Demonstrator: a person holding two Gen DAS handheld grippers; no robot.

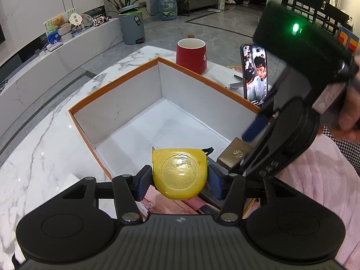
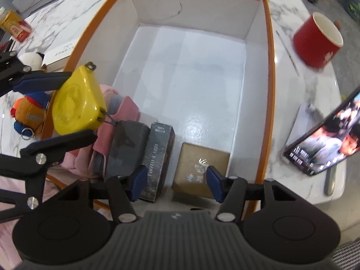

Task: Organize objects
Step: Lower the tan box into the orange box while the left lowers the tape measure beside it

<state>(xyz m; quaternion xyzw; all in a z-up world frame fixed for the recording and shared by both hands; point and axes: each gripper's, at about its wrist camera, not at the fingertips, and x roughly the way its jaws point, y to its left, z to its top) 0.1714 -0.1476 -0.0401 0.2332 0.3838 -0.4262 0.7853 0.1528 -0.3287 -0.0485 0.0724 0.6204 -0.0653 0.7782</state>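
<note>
Tape measure point(image 1: 179, 172) sits pinched in left claw point(image 1: 177, 180) over box point(image 1: 117, 76); next, lower and release. Right claw point(image 2: 175, 185) spread, empty.

You have a glossy yellow plastic tape measure point(image 1: 180, 175), scuffed on its round face, over a matt white cardboard box point(image 2: 256, 18) with an orange rim, on a polished marble-look table point(image 1: 45, 148), beside a shiny red ceramic mug point(image 1: 191, 55).
</note>
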